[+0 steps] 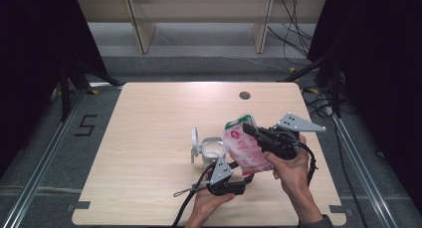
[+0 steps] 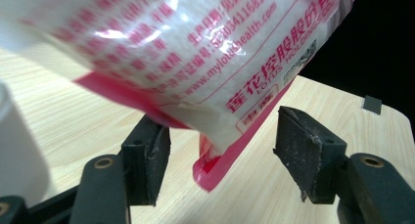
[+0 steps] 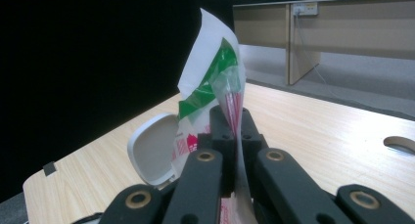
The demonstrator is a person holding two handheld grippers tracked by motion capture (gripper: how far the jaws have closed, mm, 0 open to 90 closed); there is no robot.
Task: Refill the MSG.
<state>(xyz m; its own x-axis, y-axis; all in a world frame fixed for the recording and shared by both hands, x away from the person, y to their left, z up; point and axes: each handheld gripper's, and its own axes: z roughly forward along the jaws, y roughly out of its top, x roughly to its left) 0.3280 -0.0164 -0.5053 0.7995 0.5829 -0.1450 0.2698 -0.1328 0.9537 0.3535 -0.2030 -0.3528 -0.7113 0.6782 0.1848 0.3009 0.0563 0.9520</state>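
One pink-and-white bag held above bench, just right of one white container with hinged lid flipped open at its left. Bag's long axis slants: green top end up and away, pink bottom corner low toward person. Right gripper jaws clenched on bag's upper part. Left gripper jaws released, bag's bottom corner hanging between pads, untouched. Two grippers, two hands.
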